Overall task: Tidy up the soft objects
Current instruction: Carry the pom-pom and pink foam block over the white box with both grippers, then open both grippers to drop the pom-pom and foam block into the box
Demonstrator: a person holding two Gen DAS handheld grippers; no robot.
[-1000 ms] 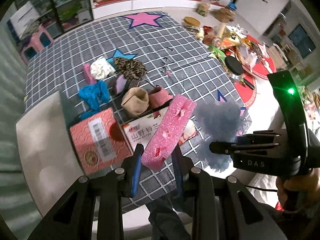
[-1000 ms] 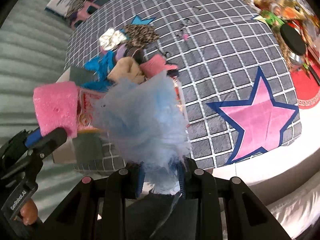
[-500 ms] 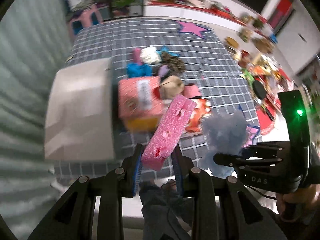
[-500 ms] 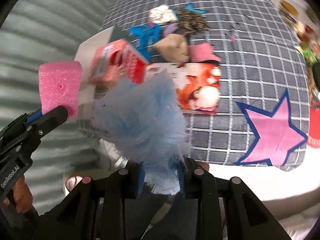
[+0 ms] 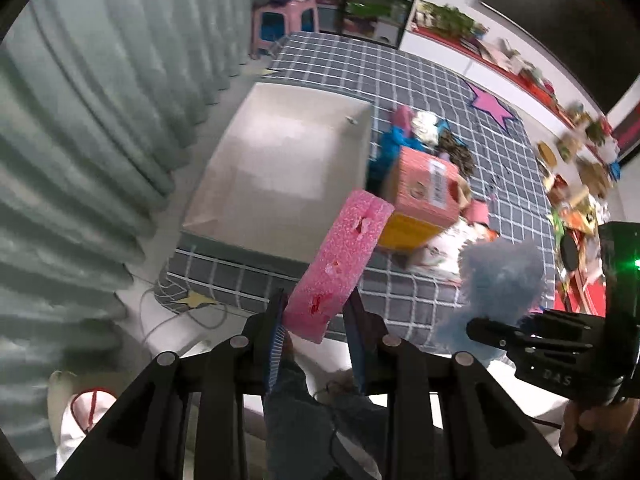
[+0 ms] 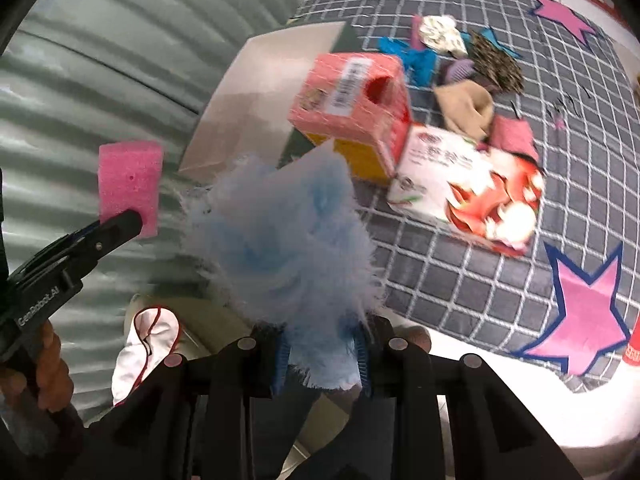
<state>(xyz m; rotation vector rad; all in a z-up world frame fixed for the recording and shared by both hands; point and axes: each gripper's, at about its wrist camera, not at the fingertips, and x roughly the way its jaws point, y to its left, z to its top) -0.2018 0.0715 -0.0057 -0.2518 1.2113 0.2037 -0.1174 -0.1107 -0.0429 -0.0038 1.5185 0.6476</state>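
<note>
left claw (image 5: pixel 316 320) grips pink sponge (image 5: pixel 340 264), long axis forward-up | right claw (image 6: pixel 322 350) grips blue fluff (image 6: pixel 288 248)

home: curtains (image 5: pixel 80 128), cluttered dining table (image 5: pixel 576 216)

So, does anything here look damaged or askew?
The pink sponge in the left tongs has torn gouges in its face. The pink carton sits tilted, propped on one edge. Otherwise nothing stands out.
</note>
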